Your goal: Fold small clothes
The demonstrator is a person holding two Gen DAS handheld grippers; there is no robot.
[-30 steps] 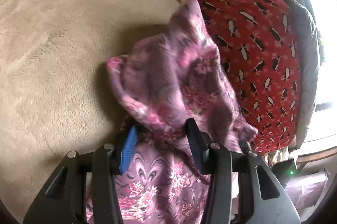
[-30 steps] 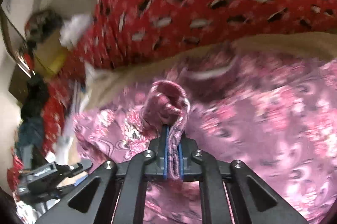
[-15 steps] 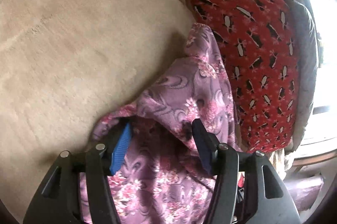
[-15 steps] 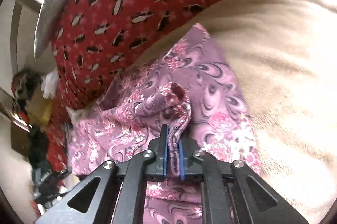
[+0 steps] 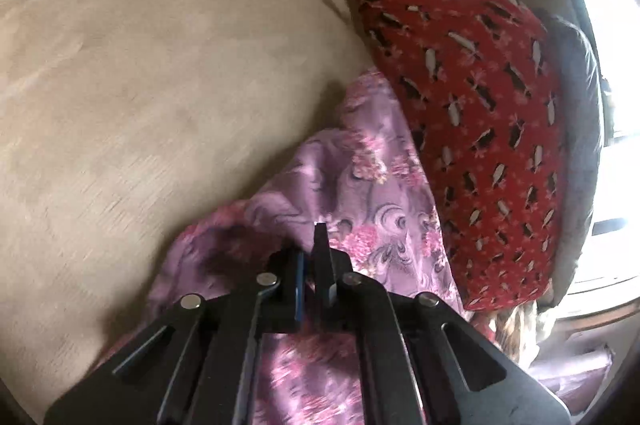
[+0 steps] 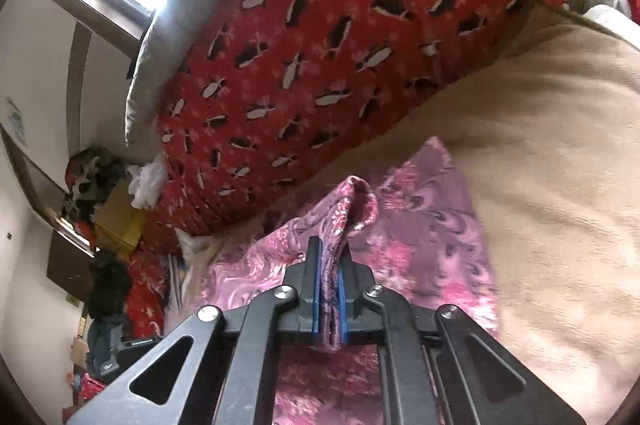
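A small purple and pink floral garment (image 5: 360, 193) lies on a beige fleece blanket (image 5: 160, 85), beside a red penguin-print pillow (image 5: 472, 85). My left gripper (image 5: 310, 245) is shut low over the garment's near edge; cloth between its pads does not show clearly. In the right wrist view the same garment (image 6: 432, 225) lies on the blanket (image 6: 552, 165). My right gripper (image 6: 328, 257) is shut on a bunched fold of it, which sticks up between the blue pads.
The red penguin pillow (image 6: 340, 45) runs along the garment's far side. A grey cushion (image 5: 580, 145) lies behind it near a bright window. Clutter, a cardboard box (image 6: 116, 217) and dark clothes sit off the bed at the left.
My left gripper has closed from wide open to shut at the garment's edge. The garment has dropped from a lifted bunch to lying flatter on the blanket. My right gripper stays clamped on its fold.
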